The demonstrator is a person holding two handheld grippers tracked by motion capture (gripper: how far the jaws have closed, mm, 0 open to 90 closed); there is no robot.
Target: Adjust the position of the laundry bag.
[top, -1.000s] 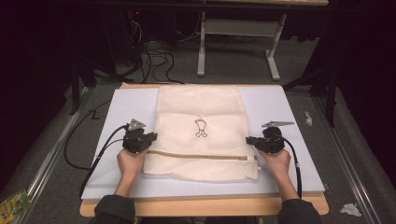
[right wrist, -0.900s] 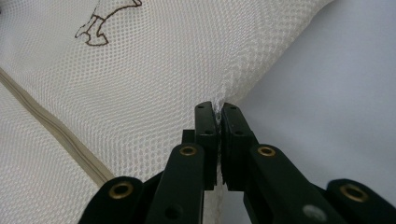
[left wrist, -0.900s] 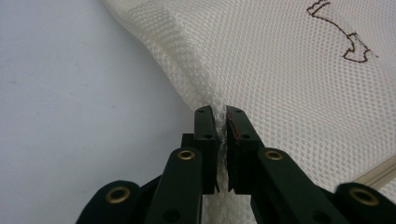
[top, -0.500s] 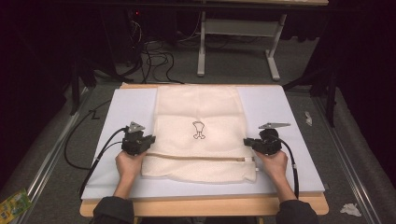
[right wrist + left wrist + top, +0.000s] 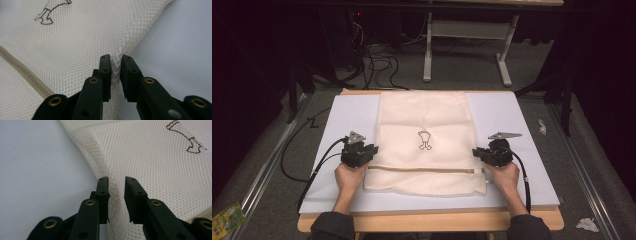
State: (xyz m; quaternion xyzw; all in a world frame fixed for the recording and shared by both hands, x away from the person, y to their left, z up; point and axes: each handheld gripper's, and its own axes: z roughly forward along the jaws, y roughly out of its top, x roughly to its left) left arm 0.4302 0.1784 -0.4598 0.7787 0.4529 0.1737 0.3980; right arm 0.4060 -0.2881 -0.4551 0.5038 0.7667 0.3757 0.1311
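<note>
Jaws just opened, mesh bag edge between

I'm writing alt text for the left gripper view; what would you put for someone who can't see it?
The left gripper, its two black jaws just opened a little, straddles a raised fold at the edge of a cream mesh laundry bag. The bag lies on a pale blue-white mat, with a small brown line drawing at the upper right.

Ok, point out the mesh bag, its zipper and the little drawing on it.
mesh bag (image 5: 424, 112): high view, upper middle of the cloth.
zipper (image 5: 422, 169): high view, middle of the tan strip.
drawing (image 5: 425, 140): high view, centre of the brown outline.
</note>
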